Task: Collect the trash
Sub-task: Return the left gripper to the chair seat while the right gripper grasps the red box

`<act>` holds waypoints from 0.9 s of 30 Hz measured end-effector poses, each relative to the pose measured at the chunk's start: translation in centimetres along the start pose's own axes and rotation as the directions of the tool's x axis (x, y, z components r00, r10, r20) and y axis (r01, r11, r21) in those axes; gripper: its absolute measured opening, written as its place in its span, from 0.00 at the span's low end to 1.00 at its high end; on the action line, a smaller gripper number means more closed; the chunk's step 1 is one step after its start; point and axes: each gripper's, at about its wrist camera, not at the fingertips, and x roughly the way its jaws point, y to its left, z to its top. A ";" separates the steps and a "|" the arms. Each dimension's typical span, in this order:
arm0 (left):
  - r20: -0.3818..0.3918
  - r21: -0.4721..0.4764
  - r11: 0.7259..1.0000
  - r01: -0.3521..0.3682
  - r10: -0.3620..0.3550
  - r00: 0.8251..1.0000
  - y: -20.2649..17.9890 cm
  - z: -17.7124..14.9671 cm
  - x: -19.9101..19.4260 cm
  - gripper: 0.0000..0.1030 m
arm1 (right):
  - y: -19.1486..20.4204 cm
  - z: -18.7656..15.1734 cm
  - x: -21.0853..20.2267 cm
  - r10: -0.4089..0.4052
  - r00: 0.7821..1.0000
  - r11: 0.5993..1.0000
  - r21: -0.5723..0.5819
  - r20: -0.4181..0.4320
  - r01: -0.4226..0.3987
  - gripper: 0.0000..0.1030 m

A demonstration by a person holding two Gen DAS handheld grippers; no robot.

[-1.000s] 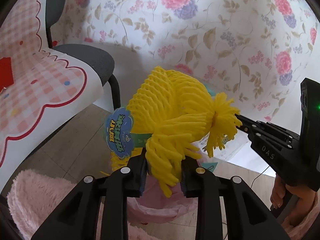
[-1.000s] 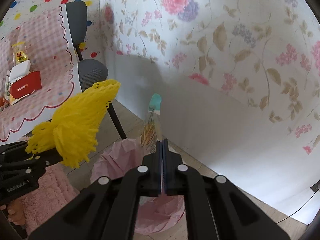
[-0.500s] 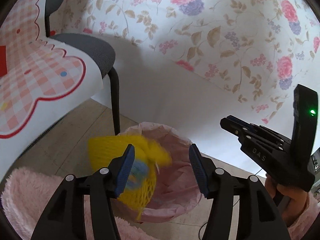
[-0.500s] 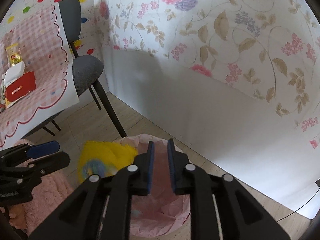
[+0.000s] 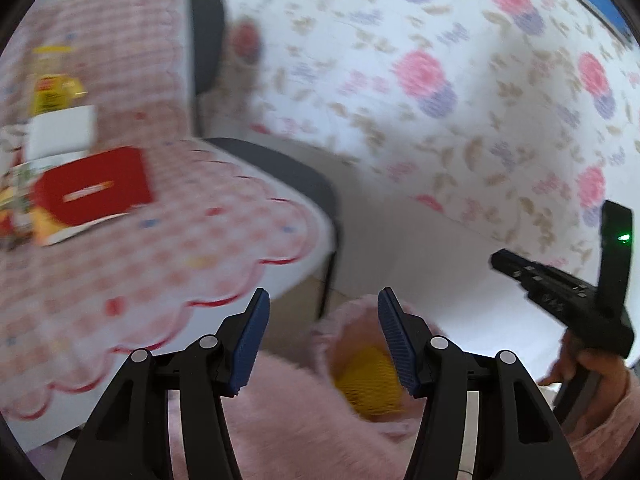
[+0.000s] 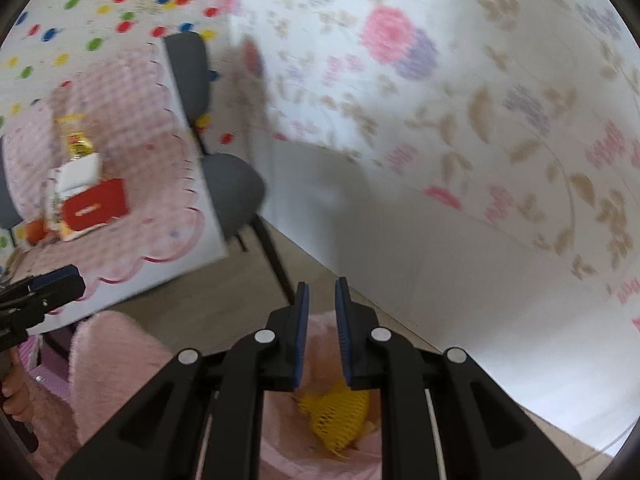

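Yellow net [image 6: 335, 412] now lies in the pink bin [image 6: 320, 330], dropped from the left gripper [image 5: 322, 334], whose jaws gape empty. Right gripper [image 6: 322, 330] has let its wrapper go too, jaws barely parted. Both have lifted toward the surface [image 5: 168, 248].

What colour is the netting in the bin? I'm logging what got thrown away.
Yellow. The netting lies in the pink-lined bin, clearest in the right wrist view.

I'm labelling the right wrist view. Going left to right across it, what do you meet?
Left tool → red box → chair → yellow net in the pink bin → floral wall.
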 end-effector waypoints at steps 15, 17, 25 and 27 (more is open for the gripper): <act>0.046 -0.263 0.888 -0.377 0.402 0.915 12.8 -1.0 -9.9 0.64 | 13.8 6.6 2.3 0.343 0.939 0.911 -0.242 -0.007 -0.335 0.43; 0.044 -0.281 0.869 -0.408 0.436 0.899 14.1 -0.9 -10.6 0.65 | 15.7 7.4 3.3 0.366 0.930 0.896 -0.264 -0.018 -0.358 0.45; 0.010 -0.320 0.820 -0.474 0.503 0.864 18.6 0.5 -10.4 0.66 | 21.5 9.8 8.2 0.426 0.903 0.856 -0.296 -0.063 -0.424 0.52; -0.005 -0.319 0.812 -0.489 0.515 0.857 19.5 0.7 -9.8 0.66 | 22.8 10.5 9.6 0.435 0.897 0.846 -0.305 -0.076 -0.437 0.52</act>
